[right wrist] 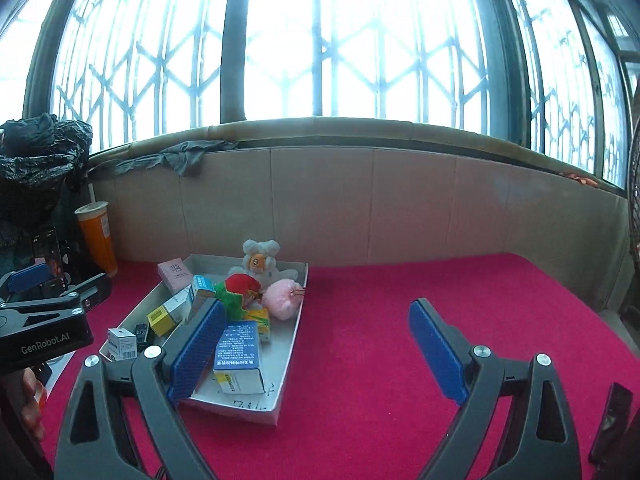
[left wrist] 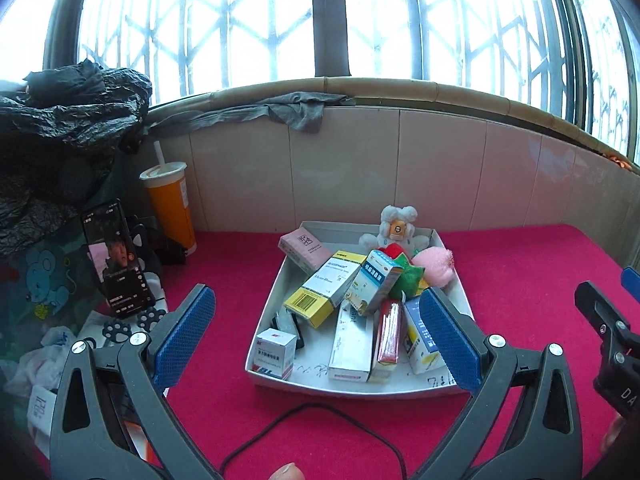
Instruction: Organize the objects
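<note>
what the two wrist views leave out

in the left wrist view the right blue pad [left wrist: 448, 336] of the left claw [left wrist: 320, 326] covers the near right corner of the white tray [left wrist: 264, 322] and part of a blue-and-white box [left wrist: 418, 350]. a dark item [left wrist: 290, 326] under the yellow-ended box [left wrist: 320, 294] is mostly buried; what it is cannot be told. print on the boxes is too small to read. the black cable [left wrist: 304, 420] runs off the bottom edge. only a fingertip [left wrist: 286, 472] shows there. the right claw [left wrist: 608, 320] is cut by the right edge.

in the right wrist view the left claw [right wrist: 60, 292] is partly off the left edge, and a dark object [right wrist: 612, 420] at the lower right is cropped and unclear.
</note>
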The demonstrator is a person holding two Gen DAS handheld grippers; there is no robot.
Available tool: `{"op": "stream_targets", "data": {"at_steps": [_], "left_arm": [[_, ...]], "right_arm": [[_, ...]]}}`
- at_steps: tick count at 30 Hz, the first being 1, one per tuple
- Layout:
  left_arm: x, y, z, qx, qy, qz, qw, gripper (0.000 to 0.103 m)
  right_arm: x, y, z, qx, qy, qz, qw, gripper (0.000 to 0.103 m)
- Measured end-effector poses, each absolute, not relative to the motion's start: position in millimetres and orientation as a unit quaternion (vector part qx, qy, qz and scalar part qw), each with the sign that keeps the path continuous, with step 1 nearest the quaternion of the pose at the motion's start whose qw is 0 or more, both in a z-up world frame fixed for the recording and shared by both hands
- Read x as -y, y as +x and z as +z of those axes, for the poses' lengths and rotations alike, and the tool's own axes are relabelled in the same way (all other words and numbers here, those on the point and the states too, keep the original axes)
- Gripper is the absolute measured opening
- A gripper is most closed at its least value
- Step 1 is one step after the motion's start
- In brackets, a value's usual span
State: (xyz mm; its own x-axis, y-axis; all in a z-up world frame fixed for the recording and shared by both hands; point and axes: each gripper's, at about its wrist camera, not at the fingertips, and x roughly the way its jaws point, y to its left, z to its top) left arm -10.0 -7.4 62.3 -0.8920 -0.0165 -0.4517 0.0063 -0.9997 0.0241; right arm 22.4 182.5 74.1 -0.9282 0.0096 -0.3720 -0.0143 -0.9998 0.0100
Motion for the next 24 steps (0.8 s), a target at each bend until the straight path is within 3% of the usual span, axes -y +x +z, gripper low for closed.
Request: {"op": "stream_targets", "data": {"at_steps": [9,24], "left_arm": [[-10,19,61,0.015,0.261,-0.965,-0.024,0.103],[-13,57,64,0.017,0.264,-0.964,-0.012,0.103]], "right_arm": [[-194,59,72,-0.022,-0.198,0.980,0.009,0.093],[-202,125,89,-0.020,-0.120,0.992,0.023,0.093]]}}
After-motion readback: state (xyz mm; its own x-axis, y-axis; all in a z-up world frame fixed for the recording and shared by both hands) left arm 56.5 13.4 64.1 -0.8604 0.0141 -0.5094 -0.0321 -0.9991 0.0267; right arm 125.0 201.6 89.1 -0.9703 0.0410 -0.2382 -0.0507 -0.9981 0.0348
